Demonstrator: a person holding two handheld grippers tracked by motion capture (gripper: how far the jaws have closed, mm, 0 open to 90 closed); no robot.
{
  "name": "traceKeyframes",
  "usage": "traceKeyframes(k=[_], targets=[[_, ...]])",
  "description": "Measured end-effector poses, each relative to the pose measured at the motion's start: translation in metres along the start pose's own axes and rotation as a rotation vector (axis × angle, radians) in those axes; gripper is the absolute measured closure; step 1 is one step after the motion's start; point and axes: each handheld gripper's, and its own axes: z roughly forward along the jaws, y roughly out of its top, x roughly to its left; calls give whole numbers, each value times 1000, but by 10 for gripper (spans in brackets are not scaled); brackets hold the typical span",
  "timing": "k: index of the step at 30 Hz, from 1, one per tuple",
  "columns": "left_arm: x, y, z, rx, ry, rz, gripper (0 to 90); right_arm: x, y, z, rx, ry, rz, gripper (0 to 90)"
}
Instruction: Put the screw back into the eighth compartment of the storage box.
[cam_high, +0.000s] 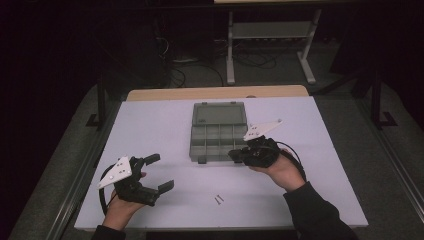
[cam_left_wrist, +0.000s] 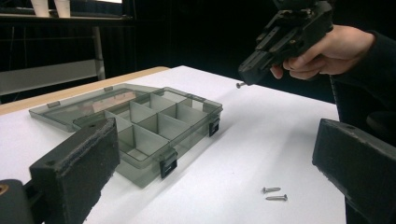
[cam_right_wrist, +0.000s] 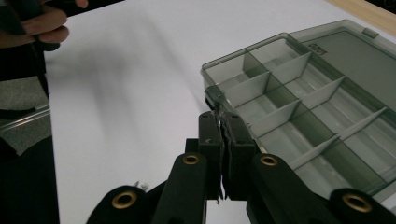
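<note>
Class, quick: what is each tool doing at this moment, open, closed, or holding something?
Left tool: open, holding nothing, resting near the table's front edge.
Right tool: shut on a small screw, raised beside the open compartment box.

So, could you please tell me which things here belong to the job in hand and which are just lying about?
In the job:
- right tool, shut on a screw
- open compartment box
- two loose screws on the table

Lying about:
- left tool, open, holding nothing
- frame on the floor beyond the table
</note>
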Motion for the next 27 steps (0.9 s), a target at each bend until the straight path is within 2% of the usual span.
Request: traceKeyframes(k=[15,17,18,27], targets=[[1,0,-1,-1,5,-1,1,-22,15,1,-7,-56,60,869],[1,0,-1,-4,5,-3,1,-25,16,1,-12,-64,45,869],[1,0,-1,-4,6,-4,1,-26,16,0,-4,-75,65,869],[0,0,-1,-3,5,-3,1,-42,14,-2,-1,-126,97,869]])
